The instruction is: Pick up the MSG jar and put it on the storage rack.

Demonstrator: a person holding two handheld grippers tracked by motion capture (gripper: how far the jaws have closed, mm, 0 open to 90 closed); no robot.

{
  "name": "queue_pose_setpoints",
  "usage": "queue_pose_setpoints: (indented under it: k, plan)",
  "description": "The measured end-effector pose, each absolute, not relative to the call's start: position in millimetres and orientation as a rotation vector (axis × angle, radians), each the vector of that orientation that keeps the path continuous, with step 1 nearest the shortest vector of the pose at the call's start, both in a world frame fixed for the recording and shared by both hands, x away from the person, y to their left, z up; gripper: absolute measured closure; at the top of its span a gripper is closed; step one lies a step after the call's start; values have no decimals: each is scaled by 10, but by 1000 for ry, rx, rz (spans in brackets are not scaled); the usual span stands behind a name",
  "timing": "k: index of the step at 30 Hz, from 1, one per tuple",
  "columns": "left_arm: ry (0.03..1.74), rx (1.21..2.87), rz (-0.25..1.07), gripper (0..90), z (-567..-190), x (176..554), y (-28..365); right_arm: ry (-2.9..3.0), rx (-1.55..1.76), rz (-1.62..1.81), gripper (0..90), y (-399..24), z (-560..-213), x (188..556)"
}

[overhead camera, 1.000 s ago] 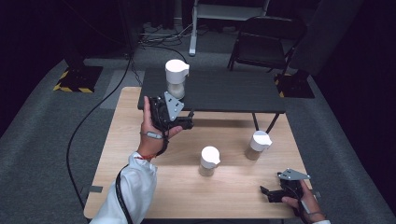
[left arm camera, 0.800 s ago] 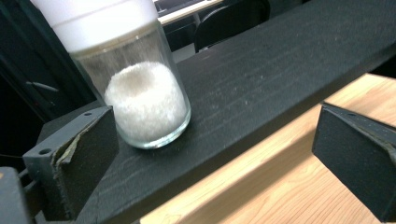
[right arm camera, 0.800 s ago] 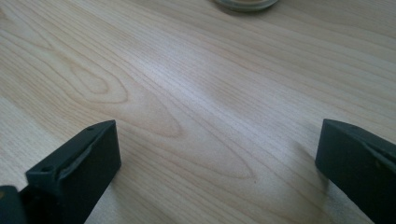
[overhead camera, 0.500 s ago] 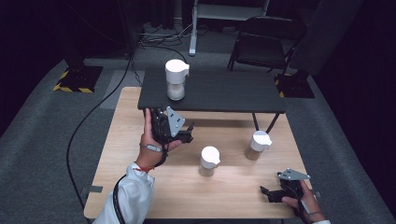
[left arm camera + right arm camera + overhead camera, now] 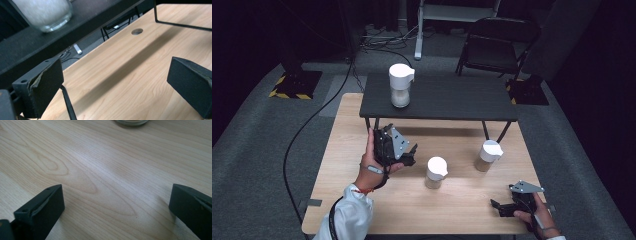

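A white-lidded glass jar (image 5: 401,91) with pale contents stands on the black raised shelf (image 5: 452,100); its base (image 5: 42,13) shows at the top left of the left gripper view. Two similar jars stand on the wooden table (image 5: 347,150), one in the middle (image 5: 436,173) and one to the right (image 5: 487,155). My left gripper (image 5: 411,156) hangs open over the wood just in front of the shelf, left of the middle jar, with nothing between its fingers (image 5: 47,82). My right gripper (image 5: 498,208) rests open near the front right edge, its fingers (image 5: 42,207) wide over bare wood, a jar base (image 5: 131,122) ahead.
The shelf's thin black legs (image 5: 180,23) stand on the table, leaving a low gap beneath. A cable (image 5: 302,135) trails off the table's left side to the floor. A folding chair (image 5: 494,45) stands behind the table.
My left gripper has drawn back from the jar on the shelf toward the person and lower, to just above the wood. The right gripper has stayed put.
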State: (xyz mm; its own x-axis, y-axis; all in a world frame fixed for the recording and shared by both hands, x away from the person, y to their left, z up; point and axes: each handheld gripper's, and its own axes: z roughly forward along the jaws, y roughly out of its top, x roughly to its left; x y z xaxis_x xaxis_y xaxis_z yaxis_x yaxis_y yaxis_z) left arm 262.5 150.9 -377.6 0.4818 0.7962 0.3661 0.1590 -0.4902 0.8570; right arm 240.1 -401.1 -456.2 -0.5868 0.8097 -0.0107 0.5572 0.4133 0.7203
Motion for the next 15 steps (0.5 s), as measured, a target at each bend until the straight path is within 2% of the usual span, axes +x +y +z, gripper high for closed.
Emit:
queue_pose_setpoints:
  k: [15]
  plan:
    - [769,2105,1005,4,-4099,2529,1487,2315,1176,976,0,-4010,-4562,2398]
